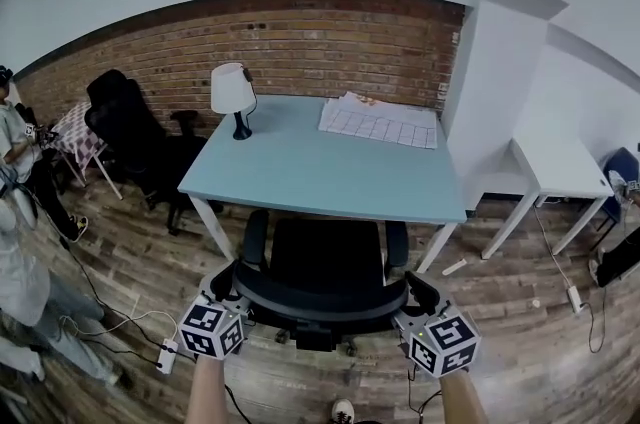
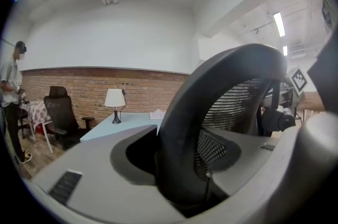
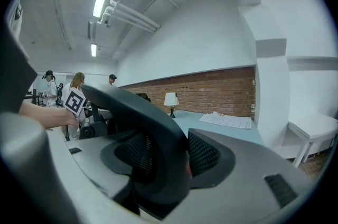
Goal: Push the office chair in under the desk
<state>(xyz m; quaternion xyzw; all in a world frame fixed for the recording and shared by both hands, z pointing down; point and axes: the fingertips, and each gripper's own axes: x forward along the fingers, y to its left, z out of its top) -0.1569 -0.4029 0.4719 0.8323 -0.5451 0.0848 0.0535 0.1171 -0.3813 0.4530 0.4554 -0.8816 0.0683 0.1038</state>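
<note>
Red-brick wall (image 1: 300, 42) closes the far side of the room above a wood-plank floor (image 1: 520, 312). Against it stands the pale blue rectangular desk surface (image 1: 300, 172), carrying a white-shaded table lamp (image 1: 232, 92) at its upper left and a white gridded paper sheet (image 1: 378, 122) at its upper right. A second black chair (image 1: 130, 132) stands left of the desk, and a small white side table (image 1: 550, 167) stands to the right.

Task item: the black mesh-backed office chair (image 1: 325, 257) sits at lower centre of the head view, facing the desk. Its seat front lies at the near edge of the surface and its backrest is nearest the camera.

Left gripper (image 1: 228, 287): at the left end of the curved backrest rim (image 1: 320, 302). Its own view shows the rim (image 2: 179, 128) seated between the jaws, which are closed on it.

Right gripper (image 1: 418, 292): at the right end of the same rim. Its own view shows the rim (image 3: 158, 133) clamped between the jaws.
</note>
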